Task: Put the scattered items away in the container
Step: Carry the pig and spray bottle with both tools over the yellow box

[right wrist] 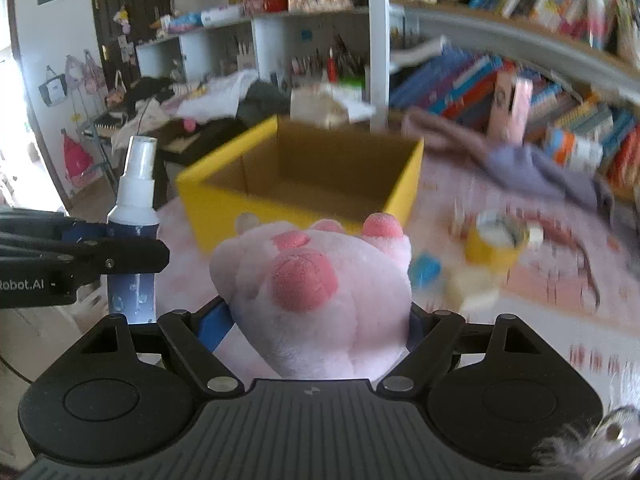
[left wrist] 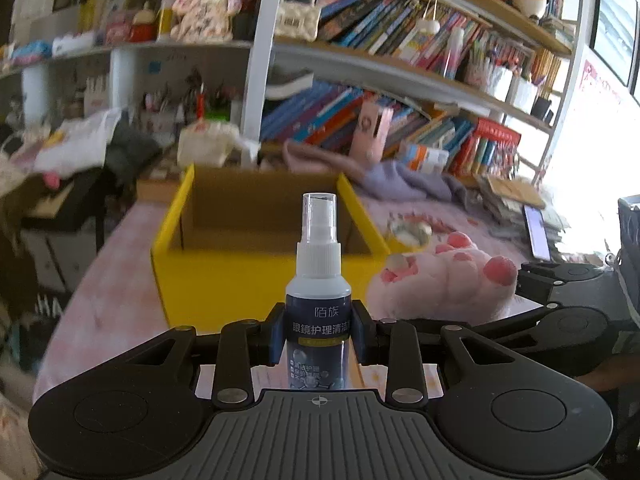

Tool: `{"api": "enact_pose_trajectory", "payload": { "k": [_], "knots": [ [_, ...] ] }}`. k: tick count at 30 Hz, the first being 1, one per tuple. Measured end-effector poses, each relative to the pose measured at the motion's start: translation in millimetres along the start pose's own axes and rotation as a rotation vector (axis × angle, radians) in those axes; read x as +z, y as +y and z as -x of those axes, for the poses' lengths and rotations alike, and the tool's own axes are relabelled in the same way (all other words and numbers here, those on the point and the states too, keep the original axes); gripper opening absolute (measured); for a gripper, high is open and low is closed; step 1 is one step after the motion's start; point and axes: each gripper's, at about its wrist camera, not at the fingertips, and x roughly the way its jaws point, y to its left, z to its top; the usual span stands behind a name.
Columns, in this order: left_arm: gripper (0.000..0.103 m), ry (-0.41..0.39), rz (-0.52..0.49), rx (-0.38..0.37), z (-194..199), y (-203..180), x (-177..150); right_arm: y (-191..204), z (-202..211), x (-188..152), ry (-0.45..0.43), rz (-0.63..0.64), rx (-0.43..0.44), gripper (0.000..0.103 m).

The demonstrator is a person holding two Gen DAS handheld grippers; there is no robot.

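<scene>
Left wrist: clamping the spray bottle (left wrist: pixel 319 280) upright in the left gripper (left wrist: pixel 319 334), yellow box (left wrist: pixel 224 276) sitting straight ahead, at the table's far edge. Right wrist: squeezing the plush paw (right wrist: pixel 316 300) widely in the right gripper (right wrist: pixel 320 324), box's near wall lying just beyond its toes.

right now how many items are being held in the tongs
2. A spray bottle stands upright, clamped in the left tongs; a pink plush paw sits in the right tongs. Both are short of the yellow box.
</scene>
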Motion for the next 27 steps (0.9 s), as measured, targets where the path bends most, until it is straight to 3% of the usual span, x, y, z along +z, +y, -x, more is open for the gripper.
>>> {"api": "enact_pose_trajectory", "payload": {
  "k": [6,10,19,24,27],
  "knots": [
    [0.031,-0.052,-0.064,0.017,-35,13,52,-15,-34,55,-0.080,0.053,0.006,0.081],
    [0.031,-0.024,-0.113,0.040,-77,29,75,-22,-74,83,-0.091,0.127,-0.007,0.082],
    [0.031,0.157,-0.299,0.084,-172,48,87,-38,-180,105,0.100,0.304,-0.008,0.082],
    [0.031,0.250,-0.345,0.099,-211,59,84,-36,-217,103,0.210,0.410,0.017,0.082],
    [0.031,0.286,-0.375,0.100,-222,61,82,-31,-223,104,0.227,0.474,0.030,0.083]
  ]
}}
